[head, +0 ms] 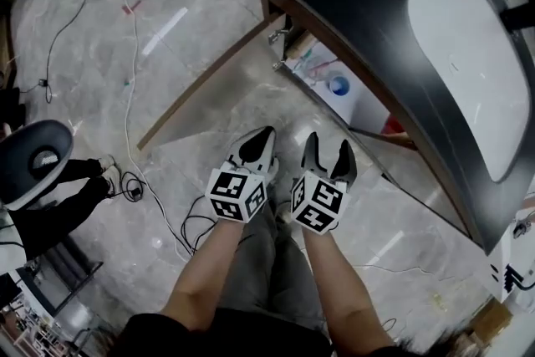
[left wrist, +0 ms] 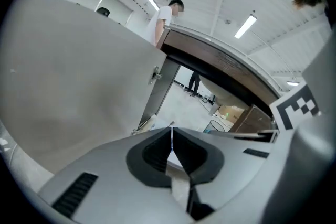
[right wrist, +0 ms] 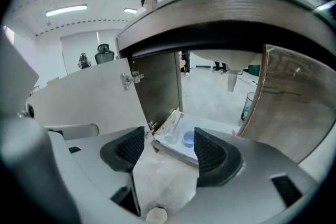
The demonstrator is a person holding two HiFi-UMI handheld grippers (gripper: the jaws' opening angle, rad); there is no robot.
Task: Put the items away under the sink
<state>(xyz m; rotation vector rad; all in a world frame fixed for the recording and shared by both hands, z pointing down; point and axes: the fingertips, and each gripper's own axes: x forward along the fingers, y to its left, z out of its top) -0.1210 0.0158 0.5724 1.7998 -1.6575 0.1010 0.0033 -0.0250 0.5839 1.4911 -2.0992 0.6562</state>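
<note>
The sink cabinet (head: 334, 4) stands open under a dark counter with a white basin (head: 468, 63). On its white floor shelf (head: 355, 100) lie a blue-capped round item (head: 338, 85) and a flat toothbrush-like pack (head: 311, 63). My left gripper (head: 261, 138) is shut and empty, held over the floor in front of the cabinet. My right gripper (head: 328, 145) beside it is open and empty. In the right gripper view the jaws (right wrist: 169, 139) frame the shelf with the blue item (right wrist: 188, 139) and the pack (right wrist: 170, 131). The left gripper (left wrist: 171, 131) points at the left door.
The left cabinet door (head: 209, 79) swings far out over the floor; the right door (right wrist: 294, 107) is open too. Cables (head: 125, 130) trail across the marble floor. A chair (head: 33, 159) and someone's legs (head: 58, 205) are at the left. A bin (right wrist: 247, 106) stands beyond the cabinet.
</note>
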